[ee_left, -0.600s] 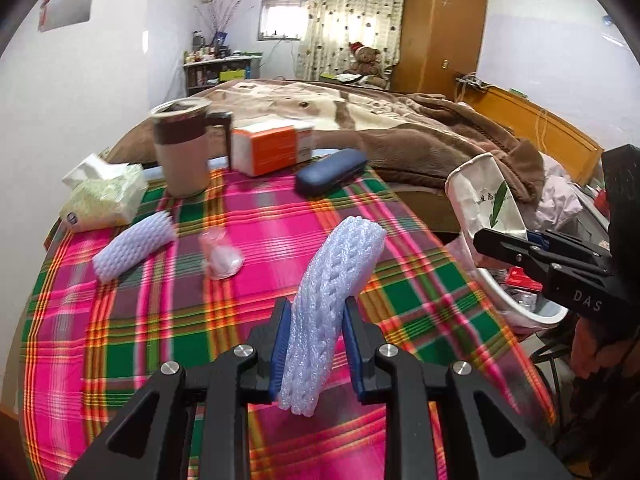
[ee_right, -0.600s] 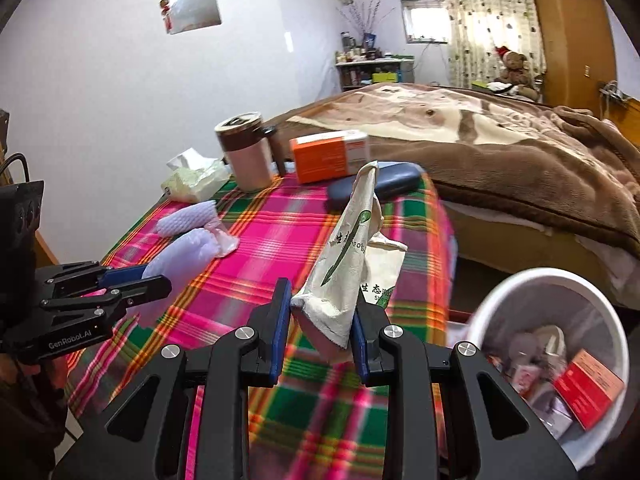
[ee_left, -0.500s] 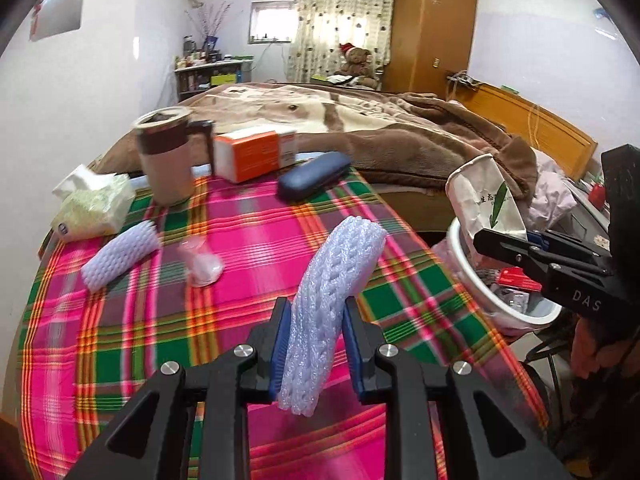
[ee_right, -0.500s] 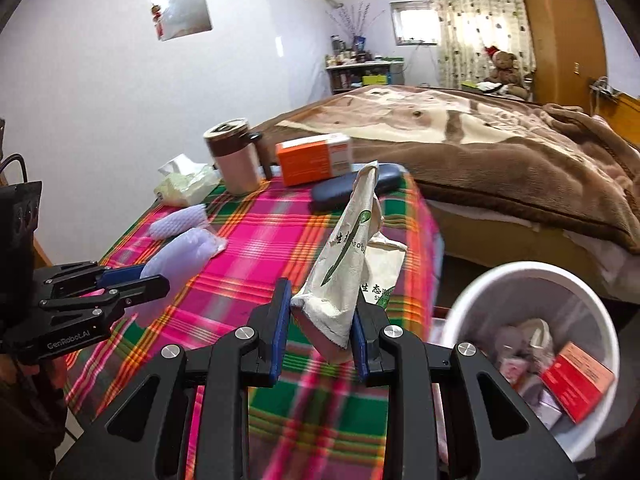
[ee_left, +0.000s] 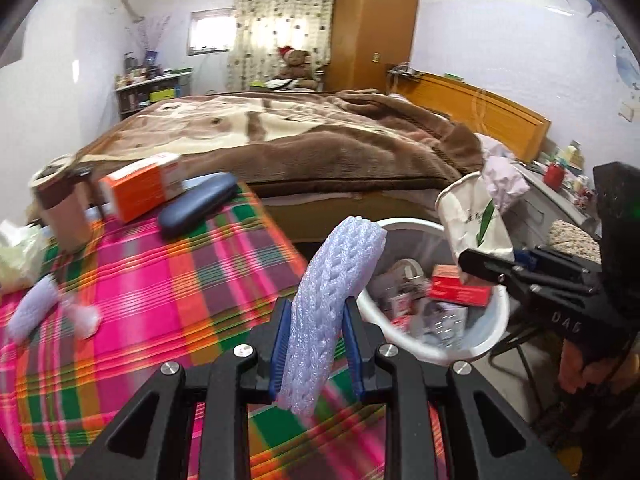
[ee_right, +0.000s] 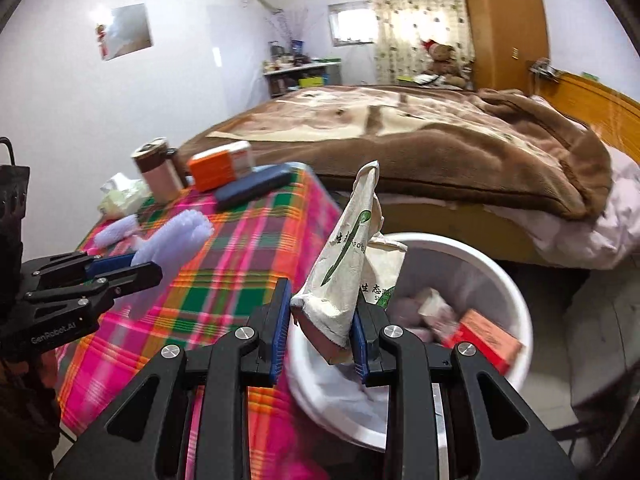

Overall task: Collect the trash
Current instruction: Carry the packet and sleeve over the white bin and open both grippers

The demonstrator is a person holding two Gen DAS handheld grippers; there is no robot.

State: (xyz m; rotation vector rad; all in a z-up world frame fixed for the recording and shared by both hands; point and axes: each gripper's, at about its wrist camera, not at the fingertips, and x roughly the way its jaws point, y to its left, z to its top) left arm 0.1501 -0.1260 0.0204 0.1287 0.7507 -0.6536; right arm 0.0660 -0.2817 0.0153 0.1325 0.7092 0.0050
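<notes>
Over on the left, the counter [ee_left: 168,280] wears a pink, green and orange plaid cloth. Along its far left edge sit a crumpled pale tissue pack [ee_right: 122,200], a brown-and-tan mug [ee_left: 60,208], an orange box [ee_left: 140,188] and a dark blue case [ee_left: 196,204] lying at a slant. Nearer the front of the cloth lies a loose foam net sleeve [ee_left: 30,312], with a small clear wad [ee_left: 86,318] just beside it.

The left claw [ee_left: 316,344] is clenched on a second foam net sleeve [ee_left: 332,300], pale lilac, which stands up between the blue pads and curves over to the right at its top. It hangs over the right edge of the counter, near the rim of the white trash bin [ee_left: 472,348].

The bin stands on the floor between counter and bed [ee_left: 280,136]; a red box [ee_left: 460,290] and mixed scraps lie inside.

The right claw [ee_right: 320,336] is grasping a crumpled cream paper bag [ee_right: 344,272] with a green leaf print, pinched at its lower end so the twisted tip points up. It is held over the near left side of the bin's opening.
</notes>
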